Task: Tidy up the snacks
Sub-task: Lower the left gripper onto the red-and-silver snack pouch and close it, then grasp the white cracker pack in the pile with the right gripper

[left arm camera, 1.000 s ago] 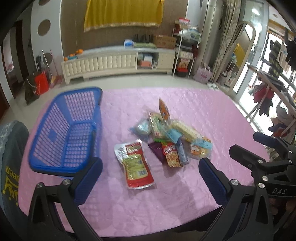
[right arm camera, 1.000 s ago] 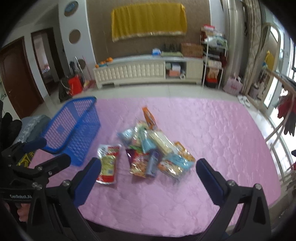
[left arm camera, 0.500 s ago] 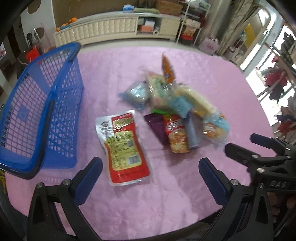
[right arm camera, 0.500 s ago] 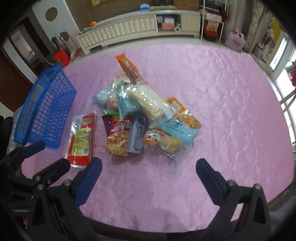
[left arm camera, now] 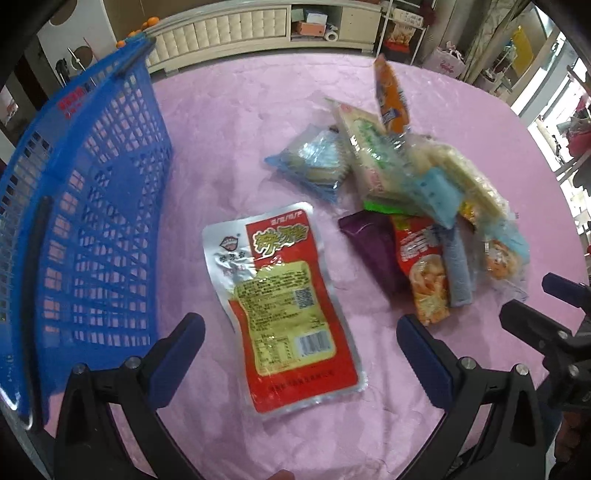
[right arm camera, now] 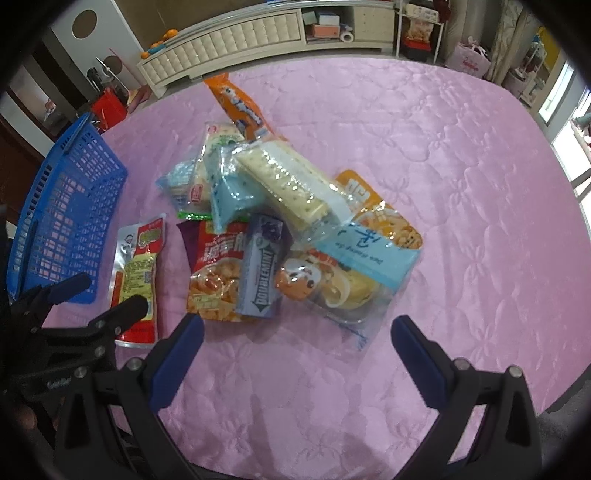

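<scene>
A red and silver snack pouch (left arm camera: 284,306) lies flat on the pink tablecloth (left arm camera: 236,129), between the wide-open fingers of my left gripper (left arm camera: 301,349), which hovers just above its near end. Left of it stands a blue plastic basket (left arm camera: 74,206). A heap of snack packets (right arm camera: 280,221) lies to the right: crackers, an orange wrapper, a gum box, a clear bag with a blue label. My right gripper (right arm camera: 295,343) is open over the near edge of that heap, holding nothing. The red pouch (right arm camera: 138,273) and basket (right arm camera: 66,206) show at the left in the right wrist view.
The table's rounded edge runs along the right (right arm camera: 576,206). Beyond the far edge are a low white cabinet (left arm camera: 236,29) and shelving. Each gripper shows at the side of the other's view: the right one (left arm camera: 554,328), the left one (right arm camera: 74,306).
Both grippers have come down and forward toward the table. The left one now straddles the red pouch; the right one has closed in on the heap. Both stay open.
</scene>
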Available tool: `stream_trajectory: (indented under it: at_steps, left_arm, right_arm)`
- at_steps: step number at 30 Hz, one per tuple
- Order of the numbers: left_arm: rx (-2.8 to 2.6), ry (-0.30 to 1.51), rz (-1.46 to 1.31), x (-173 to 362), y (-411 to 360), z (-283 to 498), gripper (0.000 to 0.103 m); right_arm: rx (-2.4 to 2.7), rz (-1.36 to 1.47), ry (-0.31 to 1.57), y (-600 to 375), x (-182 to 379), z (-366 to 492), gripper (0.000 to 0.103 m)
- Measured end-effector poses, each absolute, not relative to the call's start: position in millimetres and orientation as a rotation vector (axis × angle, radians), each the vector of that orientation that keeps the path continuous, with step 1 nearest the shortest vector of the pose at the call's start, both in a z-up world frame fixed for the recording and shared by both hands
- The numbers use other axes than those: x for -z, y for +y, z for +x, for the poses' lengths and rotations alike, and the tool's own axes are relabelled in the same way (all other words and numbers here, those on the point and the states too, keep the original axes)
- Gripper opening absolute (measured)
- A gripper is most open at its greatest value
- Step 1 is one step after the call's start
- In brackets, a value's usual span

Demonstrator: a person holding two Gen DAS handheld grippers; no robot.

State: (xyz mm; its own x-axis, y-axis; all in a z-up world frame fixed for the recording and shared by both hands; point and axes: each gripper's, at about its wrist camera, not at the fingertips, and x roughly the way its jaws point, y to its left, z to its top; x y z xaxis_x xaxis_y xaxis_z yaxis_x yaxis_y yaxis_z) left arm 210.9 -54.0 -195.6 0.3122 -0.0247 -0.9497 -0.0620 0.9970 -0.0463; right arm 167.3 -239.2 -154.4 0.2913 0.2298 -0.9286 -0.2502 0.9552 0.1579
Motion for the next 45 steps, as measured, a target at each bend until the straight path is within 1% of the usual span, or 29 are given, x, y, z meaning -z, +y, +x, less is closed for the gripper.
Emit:
stream_trajectory:
  at_steps: [10,12,13,15,16,17,18,20,24,27,28,29,30,33,37,40,45]
  left_arm:
    - [-0.025,1.333,-0.088,237,-40,236,0.103]
    - [-0.025,1.342,-0.127,247,-35,243,0.103]
    - [-0.028,1.331,-0.131,246,-33,243,0.099]
    - [-0.053,1.319,-0.108,249,-29,244,0.088]
    - [-0.061,1.31,-0.091,247,-29,237,0.077]
    - [-0.054,1.301,-0.076,245,-29,235,0.064]
    - [-0.044,1.299,-0.073,242,-30,232,0.058]
    - [-0.01,1.313,-0.118,240,-29,226,0.052]
    - [-0.009,1.297,-0.135,238,-28,216,0.047]
    - [-0.024,1.278,-0.104,235,-34,200,0.042]
    - [-0.027,1.272,-0.091,233,-34,197,0.037]
    - [-0.03,1.269,-0.087,230,-34,194,0.03]
    - [-0.025,1.276,-0.105,230,-31,192,0.027]
    - [-0.003,1.293,-0.169,230,-20,179,0.027]
    - [-0.016,1.276,-0.117,231,-24,177,0.026]
    - [-0.022,1.265,-0.135,221,-34,180,0.023]
    - [-0.013,1.208,-0.189,172,-45,167,0.022]
  right_arm:
    - [-0.304,-0.066,1.248,-228,171,174,0.103]
    - [-0.3,-0.074,1.242,-226,172,174,0.103]
    - [-0.299,-0.074,1.241,-226,173,174,0.103]
    - [-0.299,-0.072,1.241,-228,173,173,0.103]
    - [-0.302,-0.068,1.241,-230,173,171,0.103]
    - [-0.302,-0.064,1.241,-231,174,170,0.103]
    - [-0.302,-0.06,1.239,-234,174,169,0.103]
    - [-0.308,-0.047,1.23,-238,172,165,0.103]
    - [-0.322,-0.015,1.219,-246,170,158,0.102]
    - [-0.343,-0.019,1.207,-247,166,150,0.102]
    - [-0.349,-0.021,1.2,-247,164,147,0.102]
    - [-0.358,-0.023,1.192,-246,162,145,0.102]
    - [-0.367,-0.022,1.186,-246,160,142,0.102]
    - [-0.399,-0.01,1.175,-243,156,141,0.102]
    - [-0.42,-0.056,1.147,-236,147,143,0.102]
    - [-0.435,-0.063,1.134,-236,141,151,0.102]
    - [-0.453,-0.075,1.12,-237,132,168,0.102]
